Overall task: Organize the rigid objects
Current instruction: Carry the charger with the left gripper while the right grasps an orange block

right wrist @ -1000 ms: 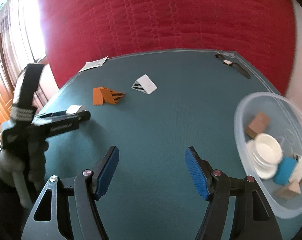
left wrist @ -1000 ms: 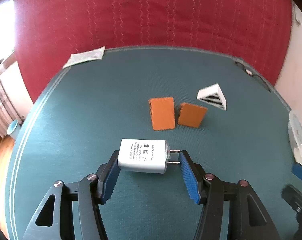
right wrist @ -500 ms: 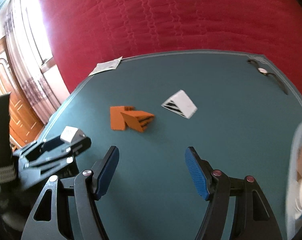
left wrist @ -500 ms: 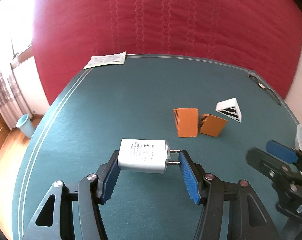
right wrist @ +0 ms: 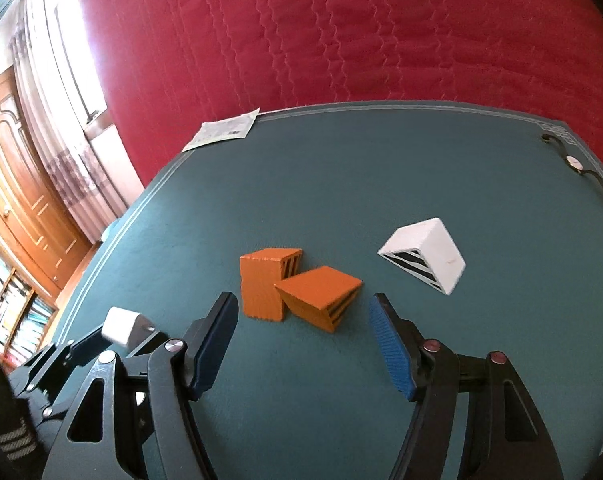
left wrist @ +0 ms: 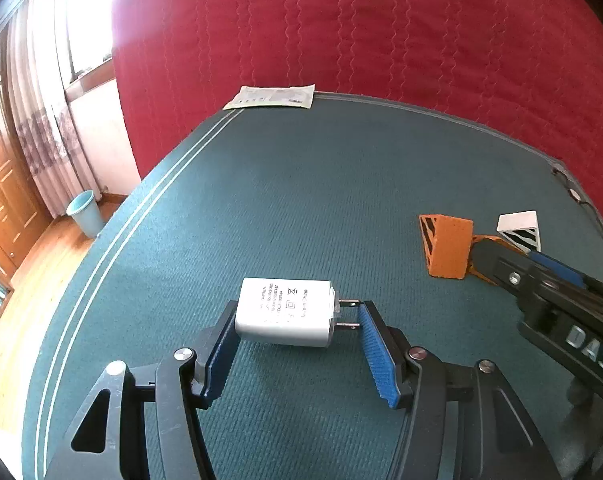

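Charger (left wrist: pixel 287 312) is sitting clenched in the left claw (left wrist: pixel 297 334), lifted above the table (left wrist: pixel 301 200); "ADAPTER" and "Made in China" are showing on it. Right claw (right wrist: pixel 301 336), empty, has just been narrowing near two orange blocks (right wrist: pixel 297 288). Those and the white wedge (right wrist: pixel 425 258) are still waiting, so sorting looks unfinished.

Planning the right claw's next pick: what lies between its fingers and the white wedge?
In the right wrist view, only bare green mat separates the right claw from the white wedge; the orange blocks sit left of that path.
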`<state>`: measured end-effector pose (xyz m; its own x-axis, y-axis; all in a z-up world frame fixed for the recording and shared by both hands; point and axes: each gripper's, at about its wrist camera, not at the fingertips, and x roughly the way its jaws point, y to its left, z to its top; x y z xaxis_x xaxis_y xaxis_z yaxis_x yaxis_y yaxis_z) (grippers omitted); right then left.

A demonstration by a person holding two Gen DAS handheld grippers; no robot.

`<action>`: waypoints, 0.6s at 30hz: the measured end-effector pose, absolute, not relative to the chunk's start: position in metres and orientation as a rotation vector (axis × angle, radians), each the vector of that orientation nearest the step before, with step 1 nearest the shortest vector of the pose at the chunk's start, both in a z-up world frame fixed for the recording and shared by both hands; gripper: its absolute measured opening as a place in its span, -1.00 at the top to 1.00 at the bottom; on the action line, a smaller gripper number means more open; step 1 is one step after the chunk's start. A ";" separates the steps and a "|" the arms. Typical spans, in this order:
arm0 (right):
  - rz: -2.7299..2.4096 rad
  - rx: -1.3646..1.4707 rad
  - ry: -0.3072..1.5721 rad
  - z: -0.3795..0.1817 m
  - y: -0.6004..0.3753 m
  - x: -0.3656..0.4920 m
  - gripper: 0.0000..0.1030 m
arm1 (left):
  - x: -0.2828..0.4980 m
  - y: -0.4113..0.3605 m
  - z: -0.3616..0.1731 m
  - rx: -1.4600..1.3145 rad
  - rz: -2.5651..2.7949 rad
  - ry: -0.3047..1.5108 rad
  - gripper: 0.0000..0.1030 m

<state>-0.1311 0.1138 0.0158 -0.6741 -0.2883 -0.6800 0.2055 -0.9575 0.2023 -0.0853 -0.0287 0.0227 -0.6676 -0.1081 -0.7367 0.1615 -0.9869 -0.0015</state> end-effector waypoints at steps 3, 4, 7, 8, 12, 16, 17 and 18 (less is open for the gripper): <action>-2.647 1.119 -0.150 0.011 0.111 -0.138 -0.14 | -0.084 -0.027 0.021 1.208 -2.743 0.094 -0.19; -2.649 1.125 -0.147 0.009 0.110 -0.140 -0.12 | -0.084 -0.027 0.021 1.210 -2.746 0.093 -0.19; -2.672 1.148 -0.137 0.006 0.111 -0.145 0.06 | -0.085 -0.026 0.020 1.218 -2.749 0.095 -0.19; -2.676 1.157 -0.144 0.004 0.113 -0.147 0.11 | -0.086 -0.026 0.020 1.220 -2.749 0.097 -0.19; -2.702 1.143 -0.145 0.006 0.117 -0.145 0.24 | -0.086 -0.026 0.019 1.227 -2.752 0.102 -0.19; -2.713 1.141 -0.133 0.006 0.116 -0.147 0.24 | -0.085 -0.024 0.019 1.231 -2.760 0.097 -0.19; -2.715 1.141 -0.123 0.005 0.115 -0.148 0.24 | -0.086 -0.023 0.019 1.230 -2.761 0.096 -0.19; -2.717 1.142 -0.117 0.005 0.114 -0.148 0.24 | -0.086 -0.022 0.020 1.229 -2.766 0.096 -0.19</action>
